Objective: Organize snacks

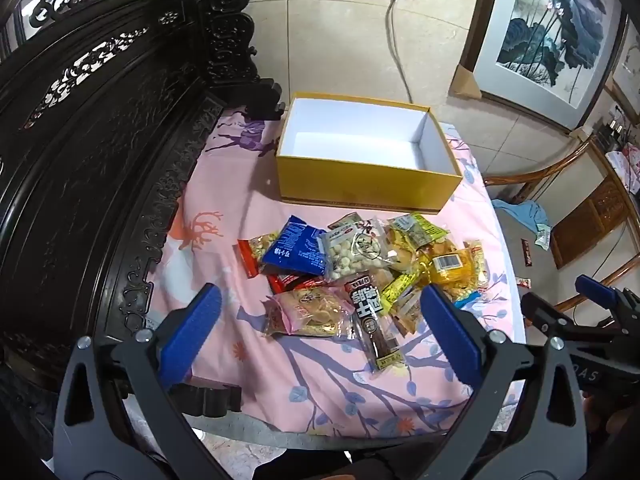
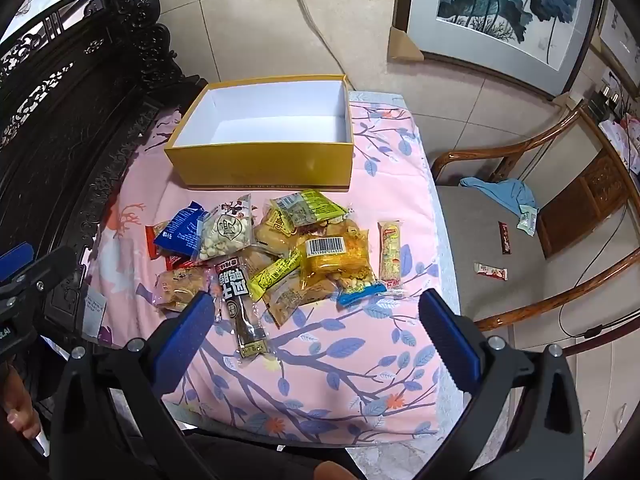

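We see a heap of small plastic-wrapped snack packets (image 2: 276, 252) lying on the pink floral cloth (image 2: 332, 360) covering the counter, just near of an open yellow cardboard box with a white inside (image 2: 264, 164). Our left claw (image 1: 320, 320) and right claw (image 2: 314, 326) both hang spread wide above the near edge of the heap, gripping nothing. A wooden armchair (image 2: 520, 240) stands to the right.

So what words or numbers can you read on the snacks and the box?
"6911988": first digits under the barcode on the yellow packet; rest unclear.
Black stick packet: big white Chinese characters, too blurred to read.
Blue packet: print too small.
Yellow box: faint line of lettering, unreadable.
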